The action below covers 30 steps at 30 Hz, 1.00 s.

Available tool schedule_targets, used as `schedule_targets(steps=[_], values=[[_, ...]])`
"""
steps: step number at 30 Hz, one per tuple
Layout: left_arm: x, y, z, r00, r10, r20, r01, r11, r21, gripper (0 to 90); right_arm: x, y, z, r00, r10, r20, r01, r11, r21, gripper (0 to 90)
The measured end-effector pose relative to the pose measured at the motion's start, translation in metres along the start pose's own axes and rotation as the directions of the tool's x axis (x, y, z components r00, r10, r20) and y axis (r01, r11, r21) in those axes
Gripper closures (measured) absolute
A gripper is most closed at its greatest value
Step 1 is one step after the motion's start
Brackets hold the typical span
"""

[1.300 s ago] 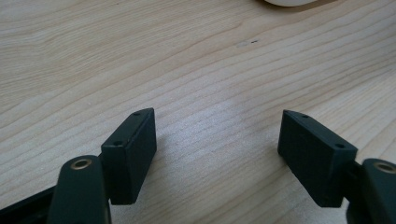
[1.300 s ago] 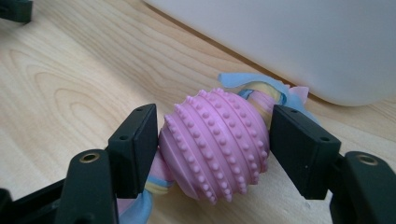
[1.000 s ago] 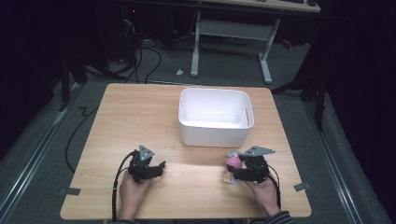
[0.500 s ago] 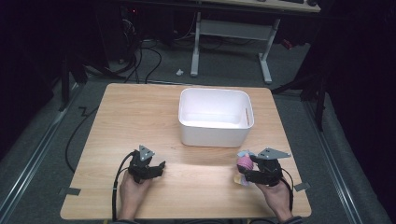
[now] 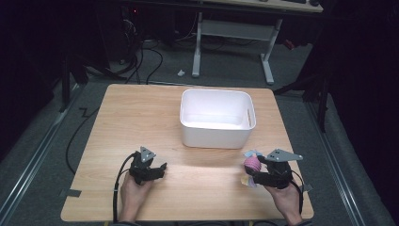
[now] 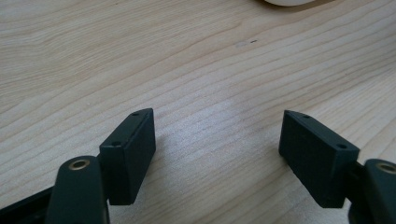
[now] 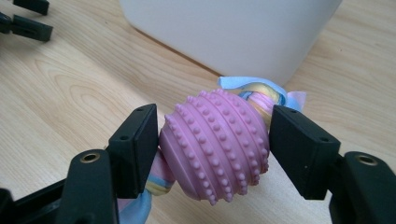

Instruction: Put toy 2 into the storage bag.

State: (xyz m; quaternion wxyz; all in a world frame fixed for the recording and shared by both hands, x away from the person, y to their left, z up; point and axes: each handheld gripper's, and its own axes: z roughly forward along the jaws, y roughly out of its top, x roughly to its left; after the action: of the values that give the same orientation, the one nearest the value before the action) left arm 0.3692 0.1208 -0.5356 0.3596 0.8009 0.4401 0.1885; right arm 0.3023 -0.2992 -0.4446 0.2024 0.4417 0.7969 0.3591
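While the right gripper (image 7: 212, 140) is clamping it, these lines apply:
Toy: pink studded ball (image 7: 217, 144) with pastel ribbon (image 7: 261, 93), hanging above the bench (image 5: 141, 117), white bin (image 5: 216, 136) at 11 o'clock.
Handling: looking light, rubbery, grippy.
Hold: 2 fingers (image 7: 135, 149) squeezing its middle.
Left gripper (image 6: 217, 154): gaping wide, carrying nothing.
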Motion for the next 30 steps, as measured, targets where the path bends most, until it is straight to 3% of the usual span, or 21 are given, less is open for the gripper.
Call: schedule_targets(steps=[8,30], values=[[-0.001,0.0,0.001,1.0,0.006,0.006,-0.006,1.0,0.001,24.4,0.002,0.016,-0.012,0.9997,-0.019,-0.017,0.019,0.999,-0.041,34.3],[-0.001,0.0,0.001,0.9999,0.012,0.007,-0.012,0.9999,0.006,23.2,-0.003,0.056,-0.028,0.9966,-0.053,-0.063,0.047,0.995,-0.091,34.8]])
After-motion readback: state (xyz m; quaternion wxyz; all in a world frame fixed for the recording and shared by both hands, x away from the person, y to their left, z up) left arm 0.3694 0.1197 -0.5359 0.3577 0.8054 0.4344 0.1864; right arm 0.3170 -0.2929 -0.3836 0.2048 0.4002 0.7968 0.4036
